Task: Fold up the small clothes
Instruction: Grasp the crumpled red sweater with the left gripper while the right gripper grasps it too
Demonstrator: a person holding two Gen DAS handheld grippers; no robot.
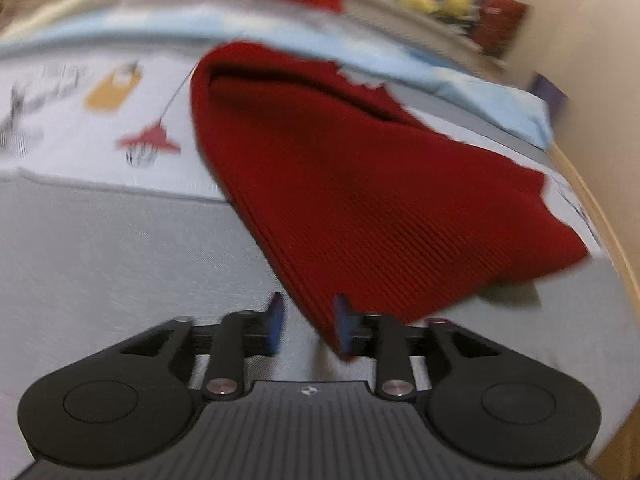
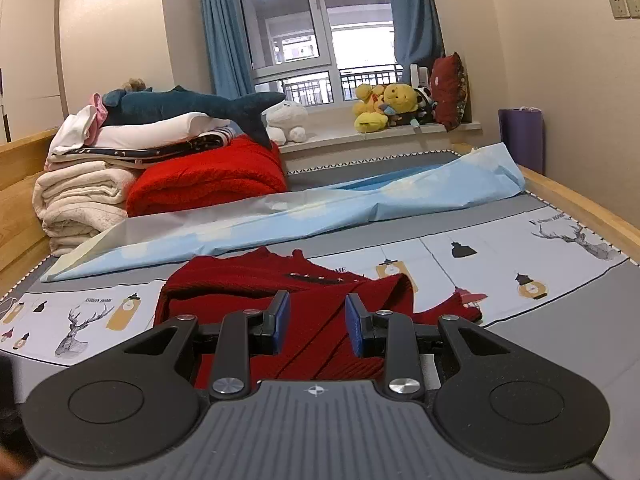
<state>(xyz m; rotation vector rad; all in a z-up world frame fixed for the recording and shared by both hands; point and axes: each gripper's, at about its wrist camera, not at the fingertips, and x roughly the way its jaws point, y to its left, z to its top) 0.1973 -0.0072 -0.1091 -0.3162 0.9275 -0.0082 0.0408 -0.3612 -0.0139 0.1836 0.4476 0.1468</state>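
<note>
Red knit garment (image 2: 304, 304): spread, partly folded, on printed bed sheet (image 2: 500, 268), near edge of bed; pale blue cloth (image 2: 360, 204) lying beyond it. Left gripper (image 1: 308, 326): jaws parted, garment's lower corner falling between them, right pad (image 1: 343, 326) against the cloth, not clamped. Right gripper (image 2: 316, 324): released, jaws apart, low over a diagonal fold of the knit, gripping nothing. Left view blurred; fine detail unclear. Step judged: taking hold of hem corner for next fold. Recommended: seat corner deep between pads before closing, pinch all layers, lift low, keep ribs straight, lay edge to edge.
</note>
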